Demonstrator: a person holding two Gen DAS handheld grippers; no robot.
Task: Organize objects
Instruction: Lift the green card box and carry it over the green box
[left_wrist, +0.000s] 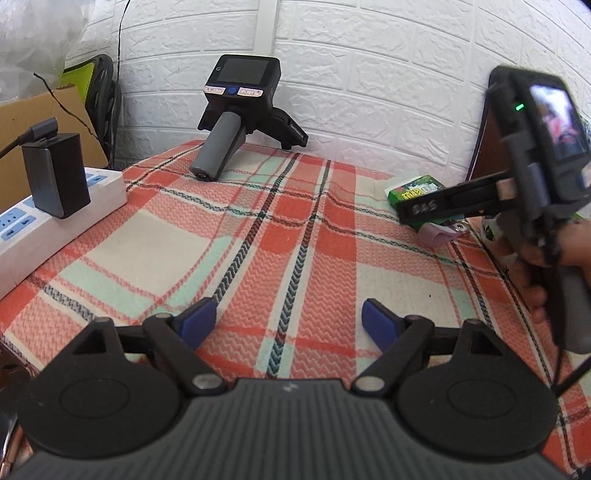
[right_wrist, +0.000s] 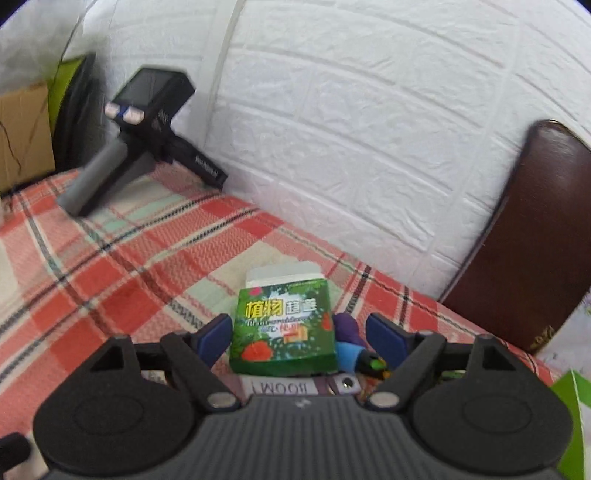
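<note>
**Right gripper straddles the green box; left gripper hangs free over the cloth**

The right gripper (right_wrist: 295, 334) sits low over the plaid cloth (right_wrist: 122, 280) with its jaws spread wide. The green box (right_wrist: 282, 330) lies flat between the two blue pads; the left pad is just beside the box's edge, though the blur hides whether it touches, and the right pad stands clear of it. A white box (right_wrist: 284, 275) lies against the green one's far side, and a purple and blue item (right_wrist: 349, 341) lies just beside its right edge. A dark brown panel (right_wrist: 524, 236) leans on the white brick wall (right_wrist: 369, 129) to the right.

The left gripper (left_wrist: 288, 321) hovers above the middle of the counter, jaws released and empty. From its view the right hand (left_wrist: 535, 273) grips the other tool's handle at the right edge. A spare handheld gripper (left_wrist: 236, 110) rests at the back by the wall, and a white power strip (left_wrist: 55, 225) with a black adapter (left_wrist: 55, 175) plugged in lies on the left.
</note>
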